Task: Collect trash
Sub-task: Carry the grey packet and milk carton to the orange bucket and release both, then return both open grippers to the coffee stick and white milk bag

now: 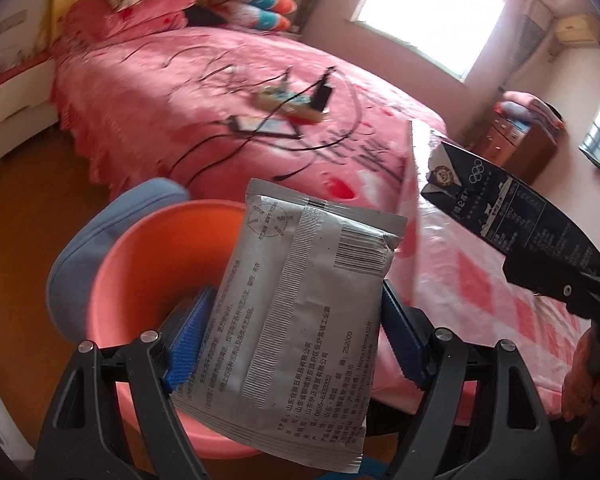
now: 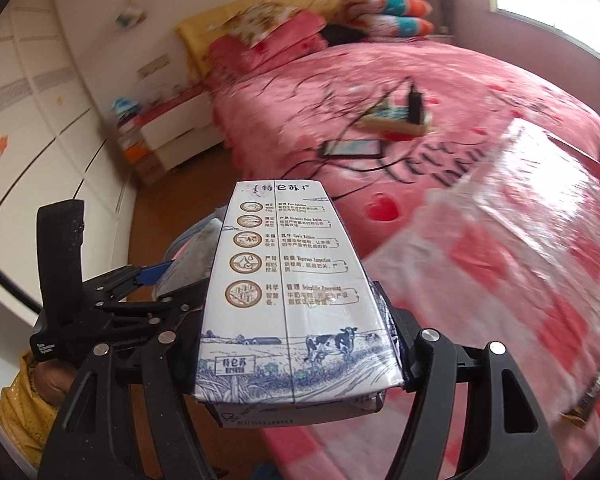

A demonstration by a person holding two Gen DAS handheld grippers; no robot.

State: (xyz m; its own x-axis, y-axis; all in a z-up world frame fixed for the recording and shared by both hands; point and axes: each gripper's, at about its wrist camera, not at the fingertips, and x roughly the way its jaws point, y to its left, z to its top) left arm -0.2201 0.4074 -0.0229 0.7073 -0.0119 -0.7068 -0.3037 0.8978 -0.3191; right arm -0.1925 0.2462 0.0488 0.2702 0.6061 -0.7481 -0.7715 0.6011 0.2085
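Pink bed (image 1: 220, 92) behind, orange bin (image 1: 140, 280) with blue lid (image 1: 100, 232) on the floor. Left gripper (image 1: 296, 344) is clenched on the grey wipes packet (image 1: 300, 312), right over the bin mouth; right gripper (image 2: 300, 340) grasps the milk carton (image 2: 288, 280), beside it. Centre each over the opening, release packet first, then the carton.

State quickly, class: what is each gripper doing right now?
Left gripper: closed on the grey sachet.
Right gripper: closed on the milk carton.

Grey wipes packet (image 1: 300, 312) & milk carton (image 2: 288, 304) clamped upright in jaws.
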